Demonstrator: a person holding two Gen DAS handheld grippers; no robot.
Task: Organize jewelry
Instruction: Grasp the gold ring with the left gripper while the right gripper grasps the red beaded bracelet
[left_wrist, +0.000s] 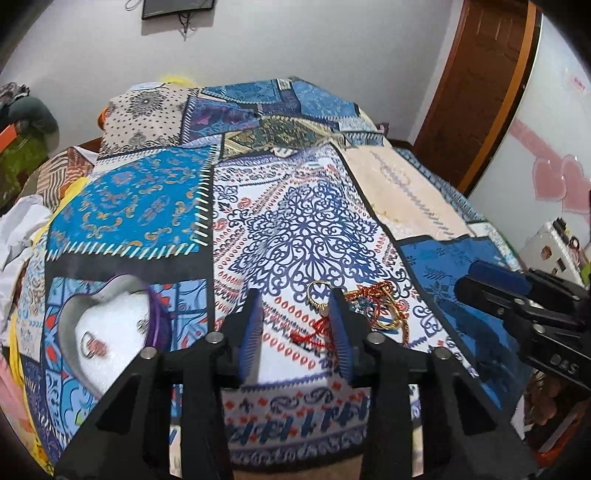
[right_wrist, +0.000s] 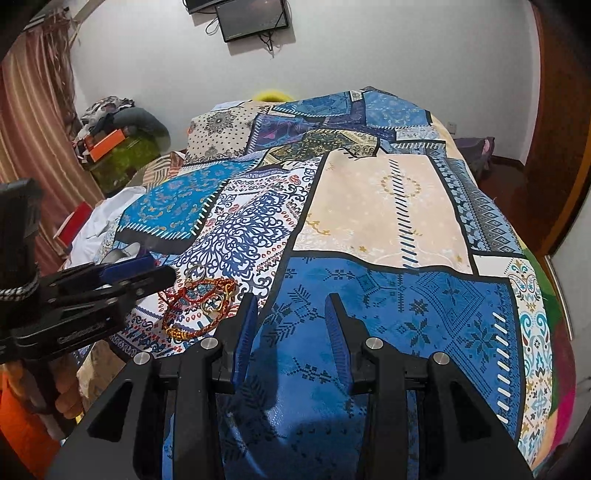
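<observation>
On the bed's patchwork quilt, the heart-shaped tin already holds a ring or two, while a tangled heap of jewelry remains beside the released, empty left tool; the right tool hangs released nearby.

The bed is covered in a patchwork bedspread (mostly blues and cream). On it sit a heart-shaped tin with a ring inside, and off to its right a pile of jewelry: gold rings, red cords.
</observation>
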